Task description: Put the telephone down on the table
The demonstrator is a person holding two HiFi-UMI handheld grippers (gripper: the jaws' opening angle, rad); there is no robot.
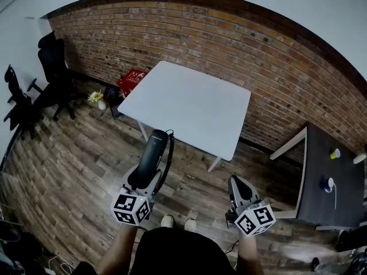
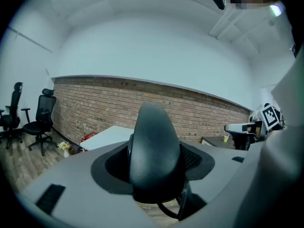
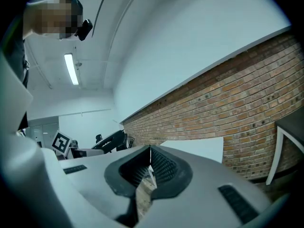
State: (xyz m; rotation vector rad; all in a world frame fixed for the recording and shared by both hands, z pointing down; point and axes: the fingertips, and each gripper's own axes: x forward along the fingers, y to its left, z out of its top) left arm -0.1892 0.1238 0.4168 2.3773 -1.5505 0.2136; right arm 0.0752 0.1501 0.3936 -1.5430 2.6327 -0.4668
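A black telephone handset [image 1: 152, 155] with a coiled cord [image 1: 168, 153] stands up out of my left gripper [image 1: 144, 179], whose jaws are shut on its lower part. I hold it in the air over the wooden floor, short of the white table [image 1: 189, 105]. In the left gripper view the telephone handset [image 2: 153, 148] fills the gap of the left gripper [image 2: 154, 167], with the white table [image 2: 107, 137] far behind it. My right gripper [image 1: 236, 189] hangs to the right at the same height. The right gripper [image 3: 150, 163] has its pads together and nothing between them.
A brick wall [image 1: 258, 56] runs behind the white table. A dark table [image 1: 321, 171] at the right carries a yellow cup [image 1: 335, 153] and a blue cup [image 1: 327, 184]. Black office chairs [image 1: 54, 76] stand at the left. A red box [image 1: 133, 80] and a small flower pot [image 1: 98, 99] sit on the floor.
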